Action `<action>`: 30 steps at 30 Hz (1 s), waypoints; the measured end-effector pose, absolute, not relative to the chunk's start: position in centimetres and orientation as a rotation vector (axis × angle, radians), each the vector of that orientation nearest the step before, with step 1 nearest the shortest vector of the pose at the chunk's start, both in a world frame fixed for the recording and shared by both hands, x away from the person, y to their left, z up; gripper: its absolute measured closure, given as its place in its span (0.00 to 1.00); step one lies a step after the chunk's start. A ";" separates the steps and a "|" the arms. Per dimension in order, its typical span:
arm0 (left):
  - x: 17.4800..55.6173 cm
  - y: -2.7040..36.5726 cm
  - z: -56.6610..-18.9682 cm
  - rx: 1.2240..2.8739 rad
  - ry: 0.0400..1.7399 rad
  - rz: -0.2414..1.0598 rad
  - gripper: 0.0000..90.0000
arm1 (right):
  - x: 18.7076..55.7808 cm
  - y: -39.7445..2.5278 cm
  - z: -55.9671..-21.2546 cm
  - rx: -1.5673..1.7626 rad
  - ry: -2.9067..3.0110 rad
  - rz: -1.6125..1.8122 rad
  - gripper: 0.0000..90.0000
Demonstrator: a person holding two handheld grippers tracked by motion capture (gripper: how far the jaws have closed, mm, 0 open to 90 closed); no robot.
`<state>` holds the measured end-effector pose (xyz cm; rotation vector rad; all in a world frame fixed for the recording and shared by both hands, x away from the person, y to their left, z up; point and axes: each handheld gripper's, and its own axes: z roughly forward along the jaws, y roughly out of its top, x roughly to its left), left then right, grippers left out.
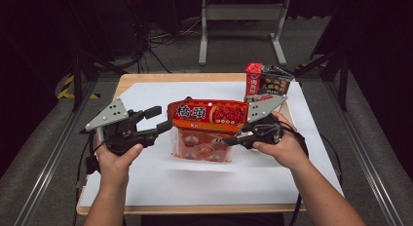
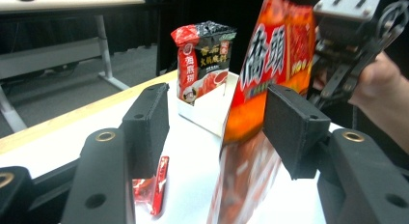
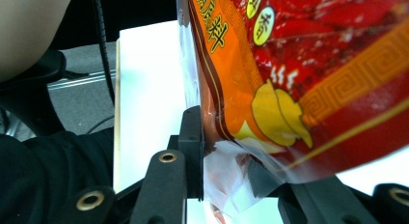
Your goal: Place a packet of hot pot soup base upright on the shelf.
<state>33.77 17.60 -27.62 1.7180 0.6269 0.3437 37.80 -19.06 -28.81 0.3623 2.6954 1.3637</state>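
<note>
1. Red-orange snack bag (image 1: 208, 123) held up over table (image 1: 146, 187) centre, on the white sheet.
2. Right tool (image 1: 238, 137) pinches bag's clear right-hand edge; in right gripper view jaws clamp the film (image 3: 226, 171).
3. Left tool (image 1: 158, 120) jaws wide apart at bag's left edge; in left gripper view bag (image 2: 263, 89) sits just beside one pad, touching or not: can't tell.
4. Red-black packet (image 1: 265, 80) upright in white box (image 2: 207, 110) at table's far right corner.
5. Small red sachet (image 2: 152, 185) flat on table nr left tool.
</note>
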 end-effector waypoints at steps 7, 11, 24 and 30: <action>34.1 17.8 -28.0 1.744 0.660 0.373 0.47 | 38.1 -20.3 -27.1 0.388 2.665 1.341 0.79; 34.3 18.1 -28.2 1.742 0.669 0.363 0.46 | 38.5 -21.1 -26.3 0.410 2.648 1.339 0.79; 35.1 19.1 -29.0 1.743 0.720 0.374 0.41 | 39.2 -22.9 -24.1 0.469 2.592 1.359 0.79; 35.5 19.3 -29.4 1.758 0.742 0.390 0.41 | 39.4 -23.6 -23.5 0.482 2.572 1.349 0.79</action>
